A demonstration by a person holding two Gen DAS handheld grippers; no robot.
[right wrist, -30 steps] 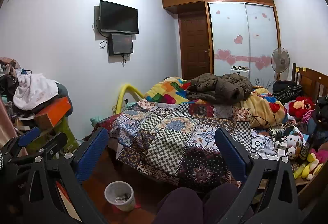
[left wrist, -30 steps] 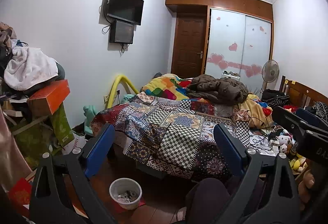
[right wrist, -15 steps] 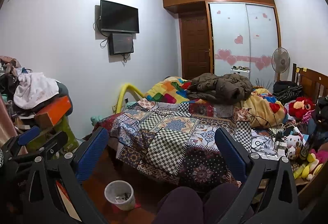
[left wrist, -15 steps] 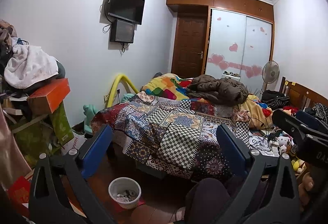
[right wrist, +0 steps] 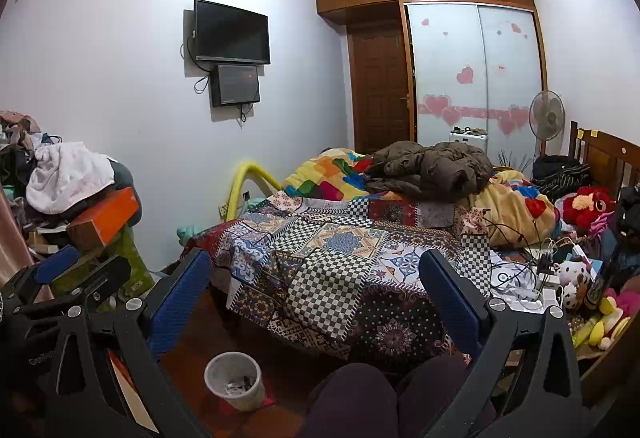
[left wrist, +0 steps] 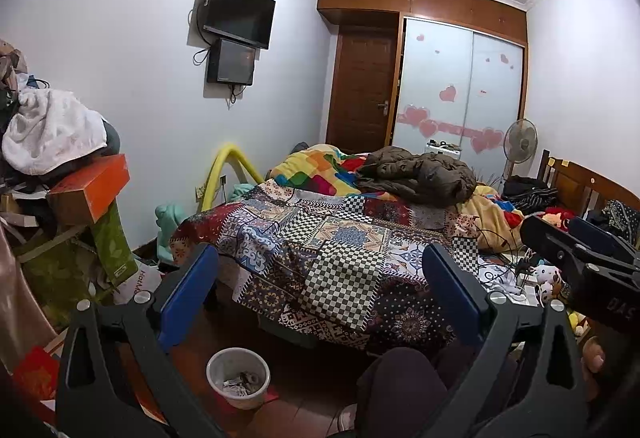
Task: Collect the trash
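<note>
Trash bin (left wrist: pixel 238 376) shows in both views; only right view shows red plush (right wrist: pixel 588 202); both grippers spread.

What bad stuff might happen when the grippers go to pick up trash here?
Some guesses:
1. The white bin stands low by the person's knee; a reach could tip it.
2. Cables tangle on the bed's edge, so a gripper might snag them.
3. The orange box sits tilted on a pile and may slide if bumped.
</note>
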